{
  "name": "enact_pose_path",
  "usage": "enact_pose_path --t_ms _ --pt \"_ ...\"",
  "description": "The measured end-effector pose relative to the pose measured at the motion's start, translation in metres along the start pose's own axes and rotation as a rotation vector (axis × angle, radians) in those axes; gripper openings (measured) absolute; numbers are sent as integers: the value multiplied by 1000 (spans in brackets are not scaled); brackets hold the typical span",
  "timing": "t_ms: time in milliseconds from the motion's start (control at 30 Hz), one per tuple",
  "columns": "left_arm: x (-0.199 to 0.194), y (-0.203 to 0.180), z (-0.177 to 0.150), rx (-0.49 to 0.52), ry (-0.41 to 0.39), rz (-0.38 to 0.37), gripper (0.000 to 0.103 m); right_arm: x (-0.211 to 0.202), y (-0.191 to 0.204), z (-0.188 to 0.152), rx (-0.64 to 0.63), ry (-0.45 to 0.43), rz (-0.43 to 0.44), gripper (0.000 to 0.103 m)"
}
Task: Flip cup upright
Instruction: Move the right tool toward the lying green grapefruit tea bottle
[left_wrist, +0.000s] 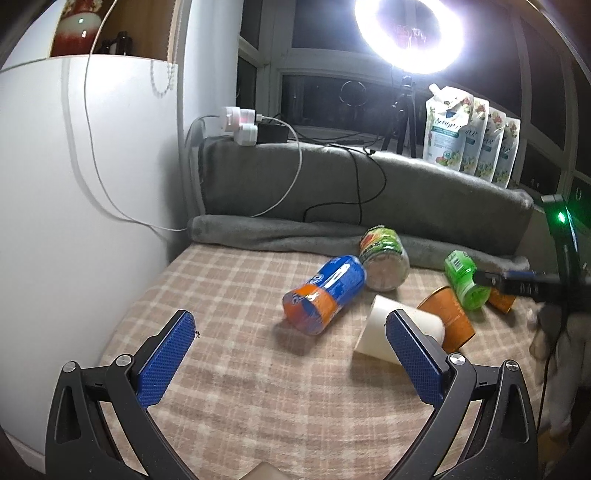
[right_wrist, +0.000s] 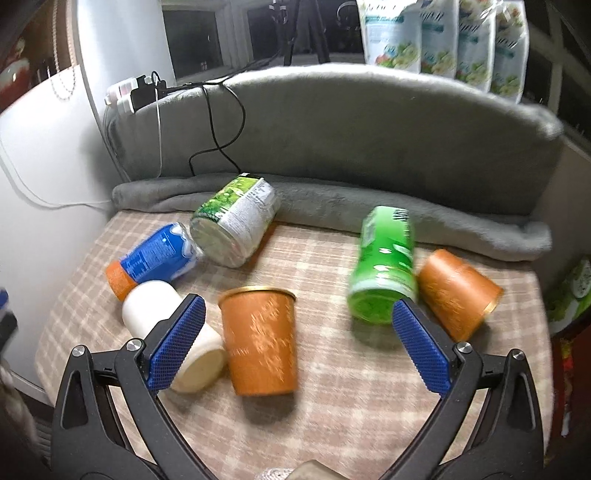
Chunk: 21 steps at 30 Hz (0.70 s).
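The left gripper hovers low over the plaid cloth, its blue-padded fingers spread wide with nothing between them; its right finger overlaps the view of a white cup that lies on its side just ahead and to the right, open mouth turned toward the camera. The right gripper is likewise spread wide and holds nothing, aimed down at the cloth from the near edge. Straight ahead between its fingers stands an orange cup, mouth up with a gold rim, leaning slightly, touching the white cup that lies on its side at the left finger. A second orange cup lies on its side ahead of the right finger, just beside a green bottle lying with its base toward the camera. Farther ahead and left lie a blue-and-orange bottle and a clear jar with a green and white label, the two touching; the print on these labels is too blurred to read. Beyond them a grey blanket rises as a back wall. From the left wrist view, a row of white refill pouches stands on the sill beside the tripod of a lit ring light, their lettering unreadable.
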<state>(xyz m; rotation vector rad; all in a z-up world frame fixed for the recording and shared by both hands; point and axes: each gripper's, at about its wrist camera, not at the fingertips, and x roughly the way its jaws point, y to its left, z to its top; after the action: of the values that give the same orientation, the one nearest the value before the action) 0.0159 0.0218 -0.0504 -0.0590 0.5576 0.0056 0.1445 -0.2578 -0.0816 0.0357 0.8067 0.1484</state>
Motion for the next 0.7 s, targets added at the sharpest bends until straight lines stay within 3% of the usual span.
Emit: enact_pose_path --t_ms 433,700 --pt "17 28 -8 -54 46 48 102 81 23 60 92 185 163 103" --pt "26 42 -8 -84 58 80 102 133 24 83 235 292 242 103"
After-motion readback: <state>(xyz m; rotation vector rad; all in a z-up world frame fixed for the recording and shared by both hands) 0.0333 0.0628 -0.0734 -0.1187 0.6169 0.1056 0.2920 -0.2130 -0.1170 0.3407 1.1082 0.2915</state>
